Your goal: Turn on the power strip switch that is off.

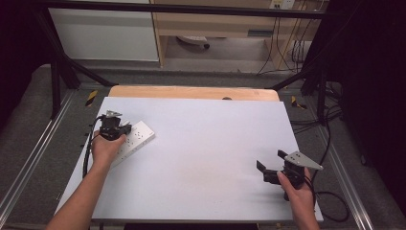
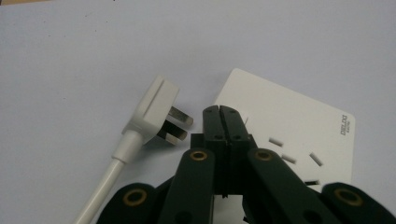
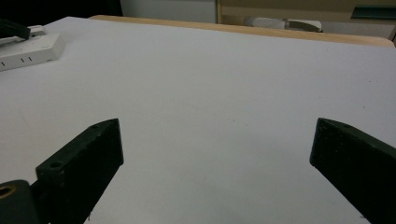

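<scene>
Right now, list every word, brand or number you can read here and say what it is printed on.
"DELIXI", as best it reads: small grey brand mark at the corner of the white power strip, seen in the left gripper view.
A smaller line under that mark: too small to read.
Plug: no lettering visible.
Wall sockets behind the table in the high view: too blurred to read.

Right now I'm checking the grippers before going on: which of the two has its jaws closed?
The left gripper, over the white power strip beside the plug, has its jaws pressed together. The right gripper has its jaws spread wide over bare table.
</scene>
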The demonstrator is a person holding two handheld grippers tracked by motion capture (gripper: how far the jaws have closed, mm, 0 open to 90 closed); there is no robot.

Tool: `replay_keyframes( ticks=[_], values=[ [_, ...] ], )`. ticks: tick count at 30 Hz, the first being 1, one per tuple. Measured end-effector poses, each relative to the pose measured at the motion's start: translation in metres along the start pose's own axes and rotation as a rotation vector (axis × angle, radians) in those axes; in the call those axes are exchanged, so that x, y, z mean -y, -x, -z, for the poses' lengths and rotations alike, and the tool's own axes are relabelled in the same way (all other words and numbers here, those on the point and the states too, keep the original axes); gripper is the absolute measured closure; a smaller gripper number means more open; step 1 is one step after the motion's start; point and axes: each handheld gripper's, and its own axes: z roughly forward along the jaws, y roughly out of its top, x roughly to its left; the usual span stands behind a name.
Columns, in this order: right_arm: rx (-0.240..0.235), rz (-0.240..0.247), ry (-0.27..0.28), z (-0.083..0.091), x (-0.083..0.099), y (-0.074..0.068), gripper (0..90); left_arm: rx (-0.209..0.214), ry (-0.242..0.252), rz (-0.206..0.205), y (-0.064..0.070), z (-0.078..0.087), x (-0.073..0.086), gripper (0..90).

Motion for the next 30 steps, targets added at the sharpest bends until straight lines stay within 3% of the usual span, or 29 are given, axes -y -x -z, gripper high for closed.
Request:
replay_keyframes(
  ticks=[30],
  values=[
    [0.0, 0.0, 0.002, 0.0001, -0.0001, 0.0006, 3.1, 0.021, 0.042, -0.001, 0.0047, -0.0024, 0.0005, 90.0]
  ],
)
